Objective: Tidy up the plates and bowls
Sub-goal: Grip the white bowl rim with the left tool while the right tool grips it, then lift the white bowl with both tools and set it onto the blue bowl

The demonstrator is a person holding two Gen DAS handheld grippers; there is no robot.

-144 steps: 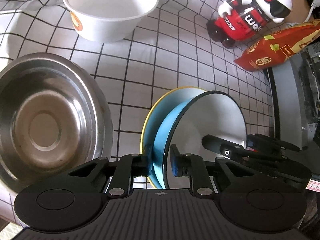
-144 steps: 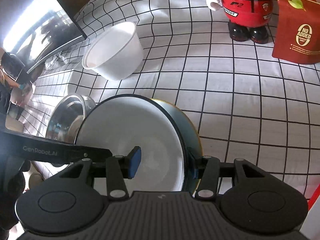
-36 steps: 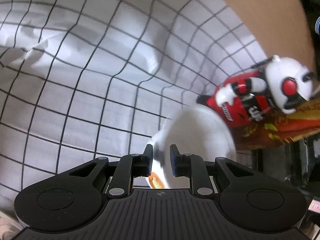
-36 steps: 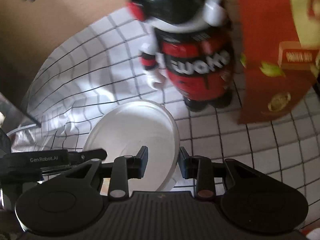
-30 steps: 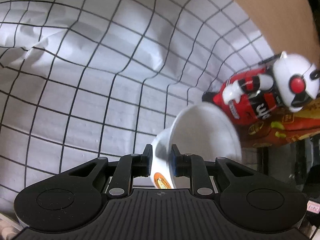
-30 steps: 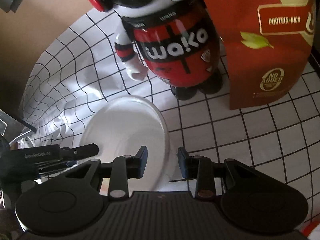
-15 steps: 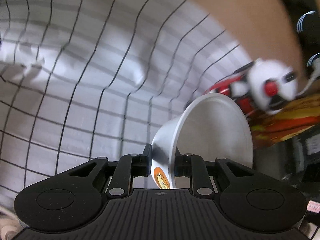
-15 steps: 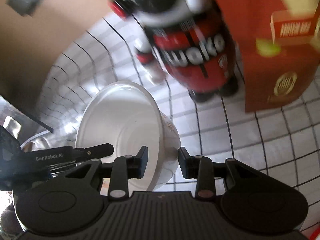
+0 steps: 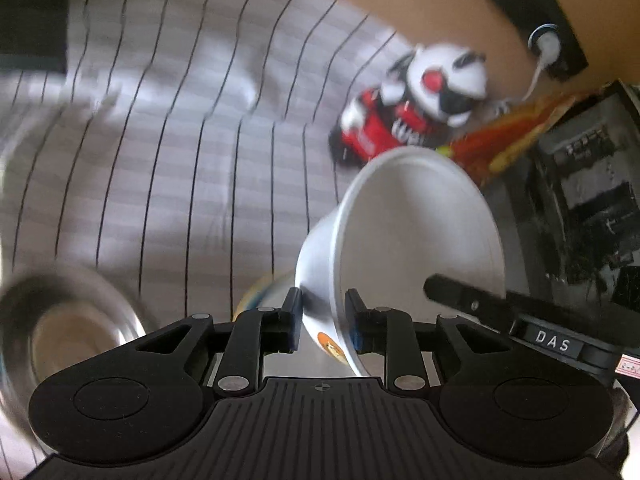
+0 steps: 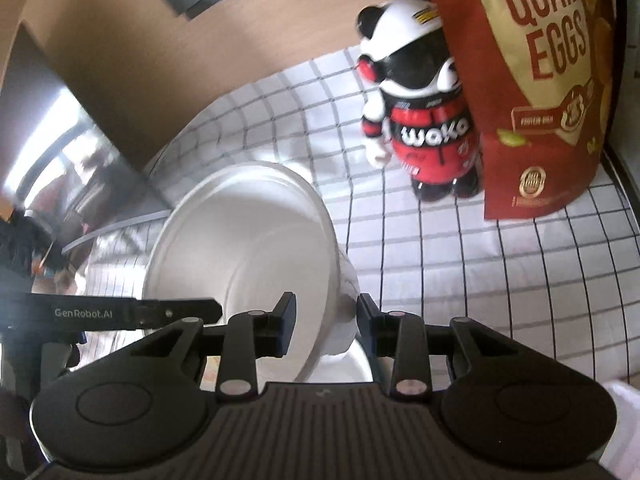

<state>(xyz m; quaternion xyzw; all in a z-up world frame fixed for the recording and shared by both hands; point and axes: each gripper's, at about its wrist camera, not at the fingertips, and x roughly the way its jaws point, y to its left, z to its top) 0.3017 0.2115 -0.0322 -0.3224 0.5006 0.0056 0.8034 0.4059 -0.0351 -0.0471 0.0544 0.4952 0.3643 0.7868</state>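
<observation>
White bowl [image 9: 416,240]: you have it lifted off the checked cloth [image 9: 180,160] and tipped on its side, mouth facing the right-hand gripper. 4.8 s ago it stood upright on the cloth, at the far side.

Bowl, right wrist view [image 10: 240,248]: the opening is turned toward that camera's left; the outer wall runs down between the fingers.

Left gripper [image 9: 322,320]: your fingers are closed on the bowl's rim, one pad outside the wall, one inside. The orange logo sits just below the grip. Same hold as 0.5 s ago.

Right gripper [image 10: 326,326]: the fingers straddle the rim with a gap on each side (spread, not pinching); contact cannot be confirmed. Spacing looks unchanged from 0.5 s ago.

Steel bowl [image 9: 68,332]: back in your left wrist view at lower left, blurred. It was out of frame 1.2 s ago.

Plates [image 9: 260,296]: only a sliver of yellow and blue edge shows, under and behind the white bowl. 4.8 s ago both grippers held a plate there.

Toy figure [image 10: 420,120]: standing on the cloth beyond the bowl, well apart from it.

Red snack pouch [image 10: 536,80]: upright, just beside the figure on its right.

Image quality: left wrist view is motion-smeared; right is sharper than 0.5 s ago.
</observation>
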